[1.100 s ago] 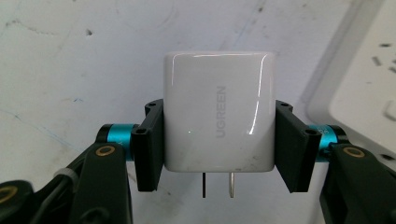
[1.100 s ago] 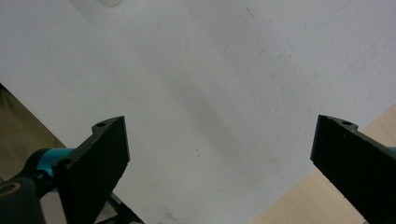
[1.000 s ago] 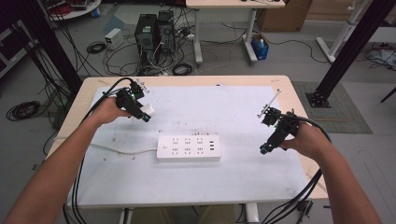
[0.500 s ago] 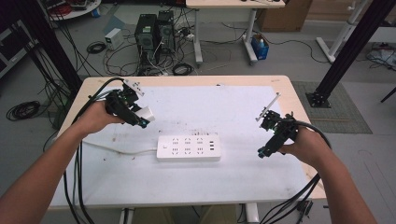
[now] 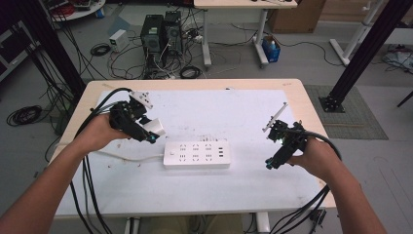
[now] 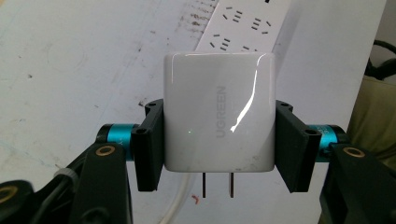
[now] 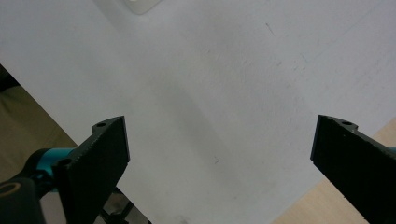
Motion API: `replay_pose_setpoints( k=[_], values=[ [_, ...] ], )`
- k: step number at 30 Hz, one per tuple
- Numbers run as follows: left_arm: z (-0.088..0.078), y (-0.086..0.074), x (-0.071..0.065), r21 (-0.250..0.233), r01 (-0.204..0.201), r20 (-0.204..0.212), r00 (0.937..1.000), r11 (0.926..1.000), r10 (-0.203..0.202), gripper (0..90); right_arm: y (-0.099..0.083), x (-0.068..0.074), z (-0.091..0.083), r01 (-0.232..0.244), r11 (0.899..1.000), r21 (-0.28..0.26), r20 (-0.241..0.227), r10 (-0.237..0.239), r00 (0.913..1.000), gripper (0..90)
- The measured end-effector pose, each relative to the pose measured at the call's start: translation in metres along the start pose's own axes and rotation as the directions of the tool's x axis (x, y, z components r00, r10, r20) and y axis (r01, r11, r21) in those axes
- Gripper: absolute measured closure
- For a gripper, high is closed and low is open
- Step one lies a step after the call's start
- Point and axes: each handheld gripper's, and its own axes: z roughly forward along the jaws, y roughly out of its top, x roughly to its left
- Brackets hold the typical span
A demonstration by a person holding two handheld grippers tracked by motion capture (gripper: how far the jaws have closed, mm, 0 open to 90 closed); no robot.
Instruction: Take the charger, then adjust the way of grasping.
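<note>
The white charger (image 6: 218, 112) is clamped by its 2 sides between the jaws of the left hand-held gripper (image 6: 219, 140), its 2 prongs pointing back toward the camera, held above the left part of the counter (image 5: 204, 195). Just beside it on the white sheet lies the white power strip (image 5: 197, 155), its cord trailing off to the left. The right hand-held gripper (image 7: 219, 154) holds nothing, jaws spread wide over bare, scuffed sheet near the right edge. Beyond the counter, computer towers (image 5: 160, 34) and tangled cables sit on a grey floor.
</note>
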Motion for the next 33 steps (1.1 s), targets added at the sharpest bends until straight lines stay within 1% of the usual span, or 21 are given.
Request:
replay_pose_setpoints(
  k=[2, 4, 6, 7, 8, 13, 14, 15, 17, 18, 19, 21, 23, 24, 25, 26, 27, 28, 31, 32, 33],
  values=[
    [-0.001, 0.003, -0.003, 0.001, -0.022, 0.004, 0.9998, 0.9998, 0.022, 42.6, 0.001, 0.001, -0.001, -0.007, 1.000, 0.001, -0.002, 0.007, 1.0000, 3.8],
    [-0.001, 0.006, -0.006, -0.009, -0.025, 0.011, 0.9996, 0.9997, 0.025, 42.6, 0.002, 0.001, -0.002, -0.024, 1.000, -0.013, -0.006, 0.024, 0.9997, 3.8],
    [-0.001, 0.008, -0.007, -0.002, -0.034, 0.010, 0.9994, 0.9994, 0.034, 42.6, 0.004, 0.001, -0.004, -0.037, 0.999, -0.032, -0.009, 0.036, 0.9993, 3.8],
    [-0.001, 0.009, -0.007, 0.001, -0.038, 0.008, 0.9993, 0.9993, 0.038, 42.6, 0.004, 0.000, -0.005, -0.027, 0.999, -0.032, -0.012, 0.026, 0.9996, 3.8],
    [-0.001, 0.010, -0.007, 0.002, -0.040, 0.011, 0.9991, 0.9992, 0.040, 42.6, 0.005, 0.001, -0.005, -0.044, 0.998, -0.035, -0.014, 0.044, 0.9989, 3.8],
    [-0.002, 0.013, -0.010, 0.010, -0.058, 0.015, 0.9982, 0.9982, 0.058, 42.6, 0.006, 0.003, -0.005, -0.045, 0.998, -0.038, -0.013, 0.044, 0.9989, 3.8],
    [-0.001, 0.015, -0.012, 0.008, -0.065, 0.017, 0.9978, 0.9979, 0.065, 42.6, 0.006, 0.003, -0.005, -0.058, 0.997, -0.045, -0.016, 0.058, 0.9982, 3.8],
    [-0.001, 0.016, -0.013, 0.001, -0.061, 0.019, 0.9980, 0.9982, 0.061, 42.6, 0.006, 0.003, -0.005, -0.052, 0.998, -0.045, -0.013, 0.052, 0.9986, 3.8],
    [-0.001, 0.018, -0.013, 0.013, -0.088, 0.024, 0.9958, 0.9960, 0.088, 42.6, 0.005, 0.004, -0.005, -0.066, 0.996, -0.057, -0.025, 0.065, 0.9976, 3.8],
    [0.000, 0.018, -0.015, 0.003, -0.084, 0.023, 0.9962, 0.9964, 0.084, 42.6, 0.005, 0.004, -0.005, -0.077, 0.995, -0.058, -0.027, 0.075, 0.9968, 3.8],
    [0.001, 0.019, -0.016, 0.003, -0.095, 0.025, 0.9951, 0.9954, 0.095, 42.6, 0.004, 0.004, -0.005, -0.069, 0.996, -0.058, -0.022, 0.068, 0.9974, 3.8],
    [0.003, 0.021, -0.019, -0.004, -0.115, 0.034, 0.9928, 0.9934, 0.115, 42.6, 0.003, 0.005, -0.005, -0.084, 0.994, -0.070, -0.020, 0.083, 0.9964, 3.8],
    [0.003, 0.023, -0.020, 0.005, -0.144, 0.039, 0.9888, 0.9895, 0.144, 42.6, 0.001, 0.005, -0.005, -0.091, 0.992, -0.086, -0.032, 0.089, 0.9955, 3.8],
    [0.005, 0.024, -0.022, -0.011, -0.136, 0.044, 0.9896, 0.9906, 0.137, 42.6, 0.001, 0.005, -0.005, -0.102, 0.991, -0.090, -0.040, 0.099, 0.9943, 3.8],
    [0.005, 0.025, -0.022, 0.000, -0.155, 0.047, 0.9869, 0.9879, 0.155, 42.6, 0.001, 0.005, -0.005, -0.107, 0.990, -0.095, -0.044, 0.103, 0.9937, 3.8],
    [0.006, 0.025, -0.023, -0.010, -0.150, 0.050, 0.9874, 0.9887, 0.150, 42.6, 0.000, 0.005, -0.004, -0.111, 0.989, -0.098, -0.048, 0.107, 0.9931, 3.8],
    [0.006, 0.026, -0.023, 0.002, -0.169, 0.052, 0.9842, 0.9856, 0.169, 42.6, 0.000, 0.005, -0.004, -0.126, 0.986, -0.110, -0.056, 0.120, 0.9911, 3.8],
    [0.007, 0.027, -0.024, -0.010, -0.162, 0.059, 0.9851, 0.9868, 0.162, 42.6, 0.000, 0.005, -0.003, -0.135, 0.984, -0.115, -0.064, 0.129, 0.9897, 3.8],
    [0.008, 0.030, -0.025, -0.004, -0.204, 0.069, 0.9765, 0.9789, 0.204, 42.6, -0.001, 0.006, 0.000, -0.156, 0.980, -0.123, -0.073, 0.148, 0.9863, 3.8],
    [0.010, 0.031, -0.027, -0.013, -0.202, 0.073, 0.9766, 0.9794, 0.202, 42.6, -0.002, 0.005, 0.001, -0.161, 0.978, -0.129, -0.081, 0.152, 0.9851, 3.8],
    [0.012, 0.032, -0.028, -0.015, -0.211, 0.077, 0.9743, 0.9774, 0.212, 42.6, -0.003, 0.005, 0.002, -0.169, 0.976, -0.137, -0.094, 0.157, 0.9830, 3.8]
  ],
)
